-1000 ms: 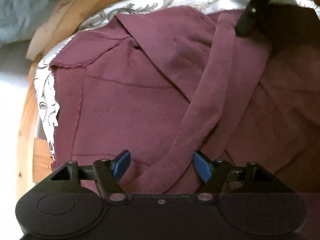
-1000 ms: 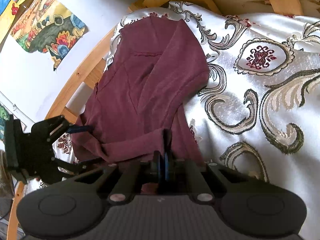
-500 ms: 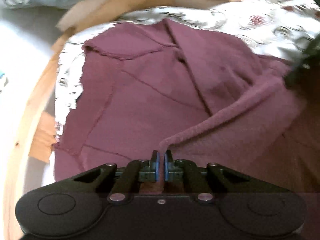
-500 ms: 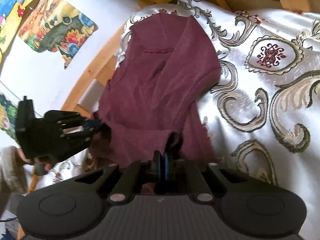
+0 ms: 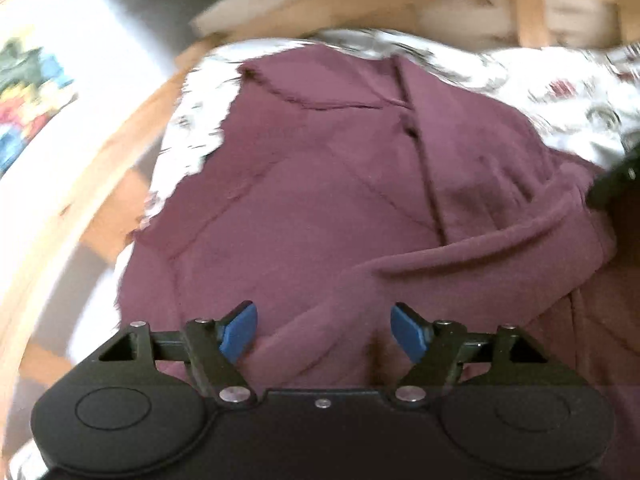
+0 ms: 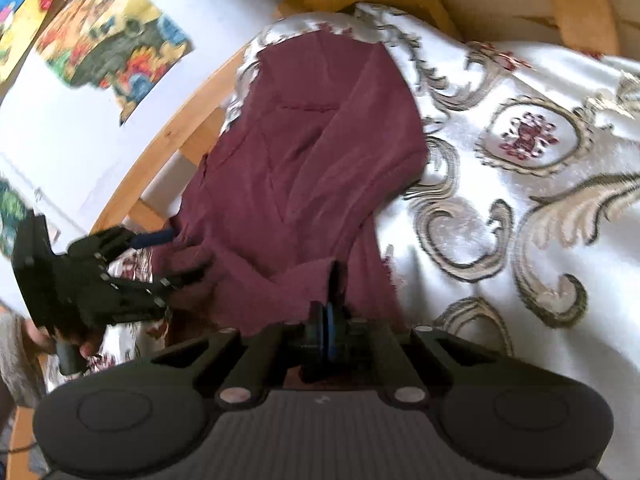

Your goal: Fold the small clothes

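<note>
Left gripper (image 5: 324, 330): blue pads apart, jaws just opened, a fold between them unpinched.
Right gripper (image 6: 325, 330): clamped on the garment's near edge.
Maroon knit garment (image 6: 304, 184): spread on the white scroll-patterned satin cloth (image 6: 520, 208).

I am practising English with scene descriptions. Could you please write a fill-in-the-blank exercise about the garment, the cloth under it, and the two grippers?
1. The garment being folded is ____ in colour.
2. It lies on a white patterned tablecloth over a ____ table.
3. The right gripper is ____ on the garment's fabric.
4. The left gripper has its blue pads ____.

Missing words: maroon; wooden; shut; open
</note>
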Demonstrator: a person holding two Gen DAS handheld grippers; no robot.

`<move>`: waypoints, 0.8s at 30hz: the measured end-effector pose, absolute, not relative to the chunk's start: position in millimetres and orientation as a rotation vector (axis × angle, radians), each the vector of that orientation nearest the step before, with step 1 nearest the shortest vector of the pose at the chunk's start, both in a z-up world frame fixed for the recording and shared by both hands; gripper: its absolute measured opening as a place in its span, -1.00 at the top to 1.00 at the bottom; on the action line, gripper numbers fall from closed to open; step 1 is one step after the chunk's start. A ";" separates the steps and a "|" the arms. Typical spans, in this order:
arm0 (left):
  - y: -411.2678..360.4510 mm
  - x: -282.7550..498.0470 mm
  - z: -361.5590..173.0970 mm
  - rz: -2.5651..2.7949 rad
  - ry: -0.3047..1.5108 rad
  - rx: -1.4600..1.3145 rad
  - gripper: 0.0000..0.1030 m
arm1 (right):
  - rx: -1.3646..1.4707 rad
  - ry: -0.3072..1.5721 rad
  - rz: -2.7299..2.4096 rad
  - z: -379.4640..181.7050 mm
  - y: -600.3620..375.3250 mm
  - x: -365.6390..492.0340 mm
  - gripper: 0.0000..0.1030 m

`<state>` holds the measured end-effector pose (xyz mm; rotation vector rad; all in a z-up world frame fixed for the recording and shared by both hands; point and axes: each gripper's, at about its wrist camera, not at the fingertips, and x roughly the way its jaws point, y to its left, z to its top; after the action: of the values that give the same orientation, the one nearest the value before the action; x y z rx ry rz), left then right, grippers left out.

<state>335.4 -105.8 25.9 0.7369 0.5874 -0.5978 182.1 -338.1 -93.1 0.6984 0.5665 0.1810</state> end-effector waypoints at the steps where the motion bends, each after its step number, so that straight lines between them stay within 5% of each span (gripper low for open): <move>1: -96.1 335.1 29.7 -0.571 0.587 0.716 -0.52 | 0.677 0.562 0.180 -91.6 -335.3 181.7 0.79; 4: -71.1 344.4 37.9 -0.480 0.598 0.643 -0.52 | 0.644 0.566 0.182 -90.2 -328.6 182.6 0.42; 6: -56.7 351.7 39.9 -0.412 0.603 0.587 -0.52 | 0.634 0.575 0.182 -91.8 -324.8 184.0 0.42; 10: -44.6 368.9 30.1 -0.247 0.616 0.600 -0.52 | 0.631 0.564 0.172 -91.7 -320.6 185.2 0.91; 24: -30.3 388.3 18.0 -0.186 0.590 0.447 -0.55 | 0.660 0.593 0.082 -99.9 -318.8 141.0 0.93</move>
<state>388.3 -30.3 18.0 0.4466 0.5899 -0.1861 141.0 -318.8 -99.9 0.6601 0.5927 0.0818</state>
